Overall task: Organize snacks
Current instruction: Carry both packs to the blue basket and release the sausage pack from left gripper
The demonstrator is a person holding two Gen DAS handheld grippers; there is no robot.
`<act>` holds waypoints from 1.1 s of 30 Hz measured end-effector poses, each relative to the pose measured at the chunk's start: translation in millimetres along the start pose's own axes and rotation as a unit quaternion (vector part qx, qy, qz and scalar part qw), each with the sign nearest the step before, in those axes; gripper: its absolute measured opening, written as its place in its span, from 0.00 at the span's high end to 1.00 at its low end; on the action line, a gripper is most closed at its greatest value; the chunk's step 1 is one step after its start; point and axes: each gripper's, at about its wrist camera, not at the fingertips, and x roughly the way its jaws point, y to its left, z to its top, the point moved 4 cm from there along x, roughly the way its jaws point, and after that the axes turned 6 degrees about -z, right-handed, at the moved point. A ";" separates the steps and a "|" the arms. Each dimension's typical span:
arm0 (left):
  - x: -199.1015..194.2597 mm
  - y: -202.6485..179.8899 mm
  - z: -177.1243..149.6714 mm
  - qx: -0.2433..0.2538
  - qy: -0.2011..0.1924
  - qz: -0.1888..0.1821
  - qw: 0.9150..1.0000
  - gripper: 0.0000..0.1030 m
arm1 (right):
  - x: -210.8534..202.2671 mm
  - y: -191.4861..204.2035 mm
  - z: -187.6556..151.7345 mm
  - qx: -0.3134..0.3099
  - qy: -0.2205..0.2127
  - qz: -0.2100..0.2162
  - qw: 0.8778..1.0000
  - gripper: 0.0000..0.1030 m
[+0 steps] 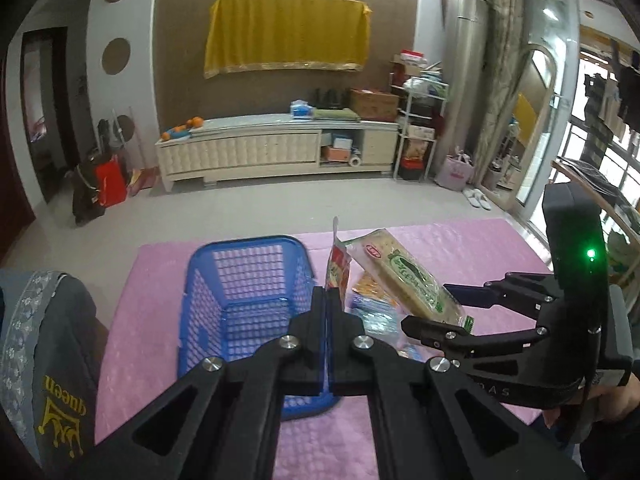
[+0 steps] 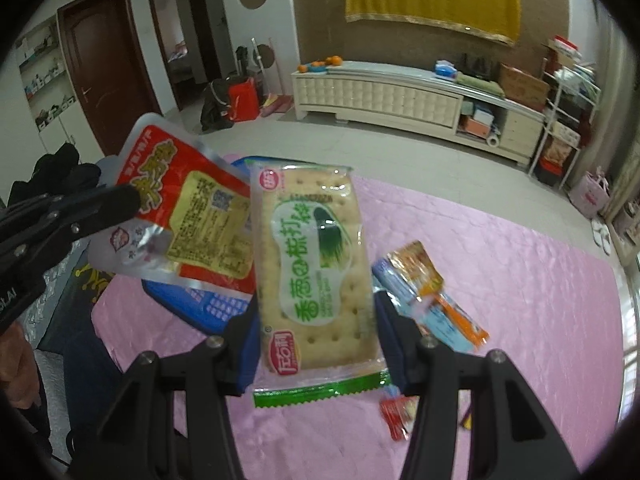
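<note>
My left gripper (image 1: 327, 300) is shut on a red and yellow snack pouch (image 1: 338, 270), held edge-on above the right rim of the blue basket (image 1: 240, 312); the pouch shows flat in the right wrist view (image 2: 188, 208). My right gripper (image 2: 316, 320) is shut on a green cracker packet (image 2: 316, 264), held in the air just right of the pouch; the packet also shows in the left wrist view (image 1: 404, 276). The left gripper (image 2: 120, 200) comes in from the left of the right wrist view. The right gripper (image 1: 448, 308) is at the right of the left wrist view.
Several small snack packets (image 2: 432, 296) lie on the pink cloth (image 2: 540, 280) right of the basket, and a red one (image 2: 398, 412) lies nearer. A dark cushion (image 1: 44, 360) is at the left. A white TV cabinet (image 1: 276, 148) stands across the floor.
</note>
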 end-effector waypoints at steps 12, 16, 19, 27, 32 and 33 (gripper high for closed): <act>67.0 61.1 17.7 -0.056 0.046 -0.005 0.997 1.00 | 74.5 15.9 43.7 -0.004 0.039 0.019 0.999 0.45; 97.1 68.3 14.1 -0.059 0.062 -0.005 0.996 1.00 | 93.7 13.7 48.6 0.004 0.047 0.027 0.999 0.45; 122.8 74.2 9.3 -0.063 0.081 -0.009 0.995 1.00 | 102.1 11.7 50.4 0.005 0.048 0.033 0.998 0.45; 165.6 81.6 -1.3 -0.037 0.119 0.023 0.992 0.67 | 118.6 14.0 49.1 -0.005 0.057 0.011 0.998 0.45; 145.8 88.4 0.4 -0.020 0.115 0.056 0.992 0.45 | 116.2 12.8 46.9 0.005 0.070 -0.001 0.998 0.45; 139.5 91.5 1.7 -0.022 0.113 0.056 0.992 0.41 | 113.1 13.4 46.5 0.007 0.070 -0.003 0.998 0.45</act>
